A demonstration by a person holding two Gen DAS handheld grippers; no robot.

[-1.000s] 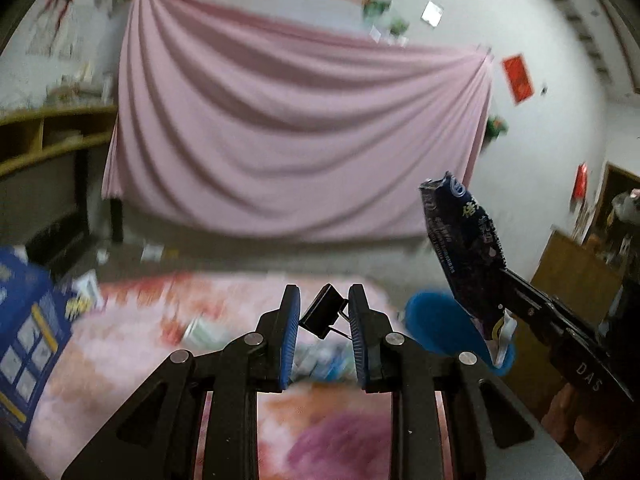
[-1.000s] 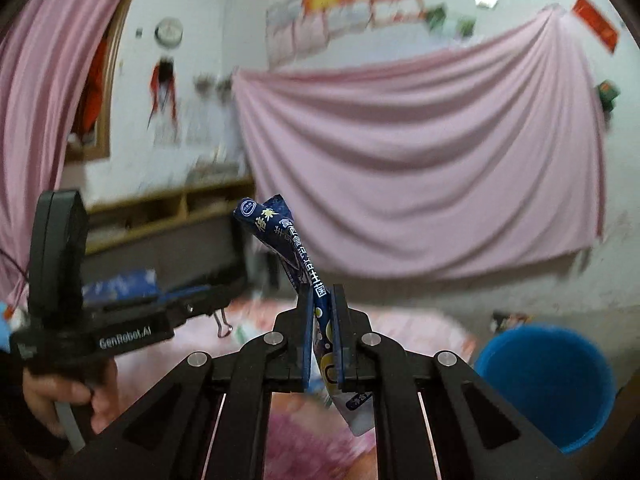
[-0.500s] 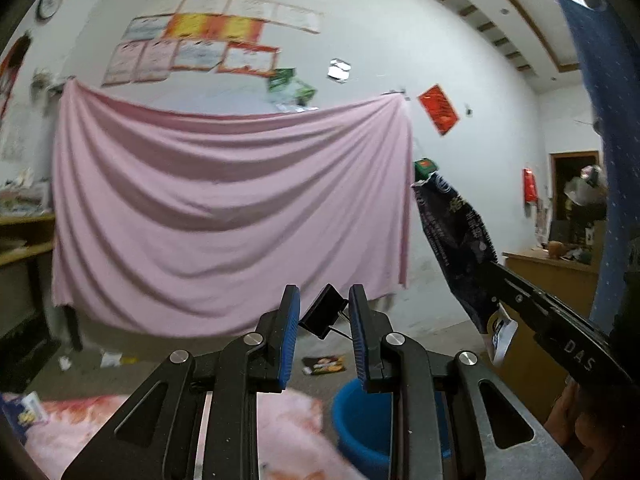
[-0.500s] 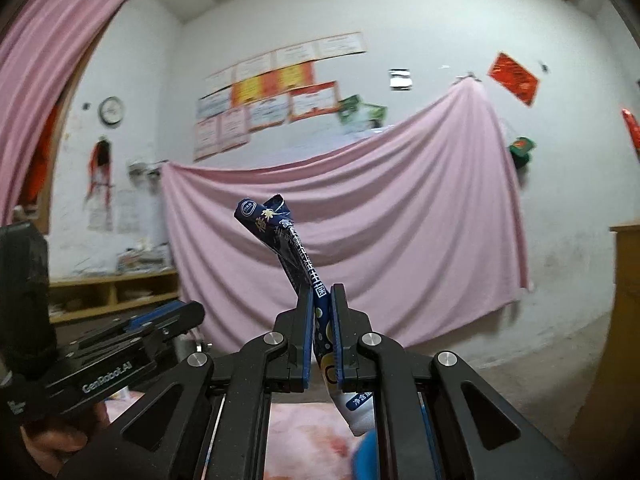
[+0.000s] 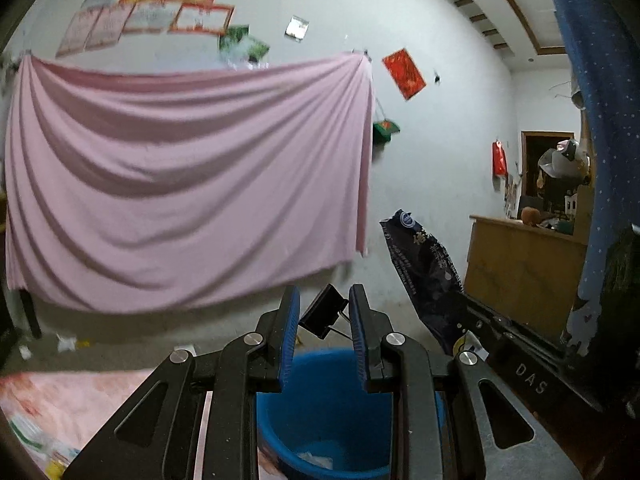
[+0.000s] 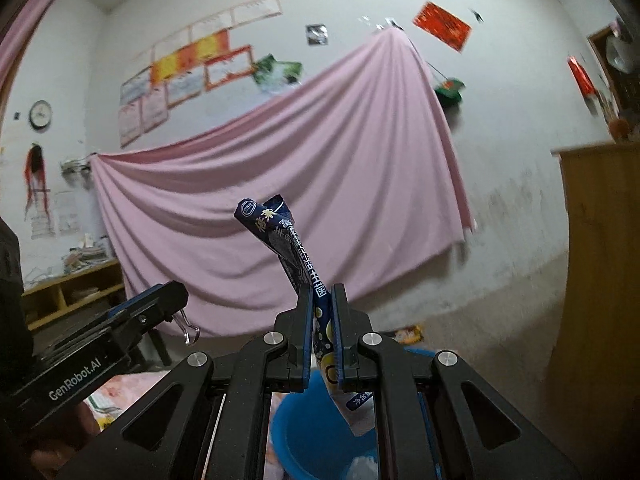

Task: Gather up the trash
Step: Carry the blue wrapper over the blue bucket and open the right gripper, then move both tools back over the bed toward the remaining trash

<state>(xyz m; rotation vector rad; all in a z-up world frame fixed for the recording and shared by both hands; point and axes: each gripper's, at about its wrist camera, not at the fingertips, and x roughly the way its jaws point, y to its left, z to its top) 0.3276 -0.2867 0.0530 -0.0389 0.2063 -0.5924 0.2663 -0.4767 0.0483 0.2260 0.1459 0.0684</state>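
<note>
since both tools hang over the blue bucket at the bottom centre of each frame, i judge the task is at its dropping step and not finished. the left gripper pinches a black binder clip between its blue pads; the clip is small, hard and boxy, with thin wire handles. the right gripper is closed tight on a dark blue snack wrapper, a thin glossy foil with white print, twisted and folded at its upper end, its lower end hanging below the fingers toward the bucket. the bucket is smooth round plastic, and something pale and crumpled already lies inside, at the lower edge of both frames. some small litter lies on the floor at the left of the left view, so more collecting is probably left. a soft pink cloth with deep folds covers the wall behind.
</note>
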